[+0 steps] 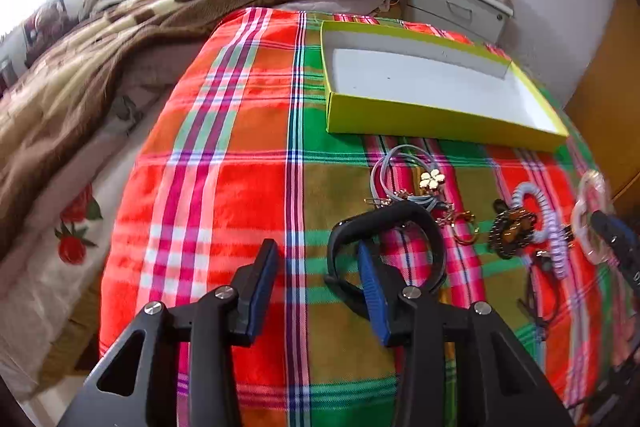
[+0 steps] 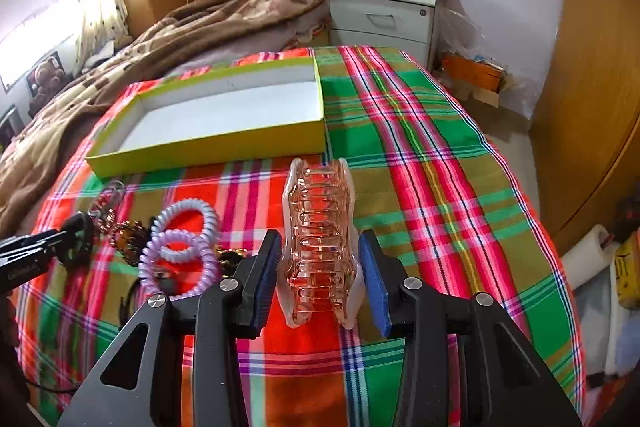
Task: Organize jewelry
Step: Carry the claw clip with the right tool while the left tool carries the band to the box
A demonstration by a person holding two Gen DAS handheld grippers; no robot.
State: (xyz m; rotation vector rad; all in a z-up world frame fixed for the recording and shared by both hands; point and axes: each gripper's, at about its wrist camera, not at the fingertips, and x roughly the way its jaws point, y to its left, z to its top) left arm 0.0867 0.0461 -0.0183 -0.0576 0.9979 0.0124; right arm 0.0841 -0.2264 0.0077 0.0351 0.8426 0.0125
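Note:
My left gripper [image 1: 316, 261] is open just above the plaid cloth. A black band [image 1: 400, 215] lies looped around its right finger [image 1: 372, 283], and neither pad presses on it. My right gripper [image 2: 320, 259] is shut on a translucent pink hair claw [image 2: 320, 227], held upright over the cloth; the claw [image 1: 592, 215] also shows at the right edge of the left wrist view. An empty yellow-green box [image 1: 440, 123] with a white inside sits beyond; in the right wrist view the box [image 2: 208, 147] is at the upper left.
Loose pieces lie between box and grippers: grey cords with a flower charm [image 1: 430, 179], gold rings [image 1: 464, 231], a brown beaded piece [image 1: 512, 231], lilac spiral ties [image 2: 184, 247]. A brown blanket [image 1: 120, 39] covers the bed on the left. A nightstand [image 2: 384, 19] stands behind.

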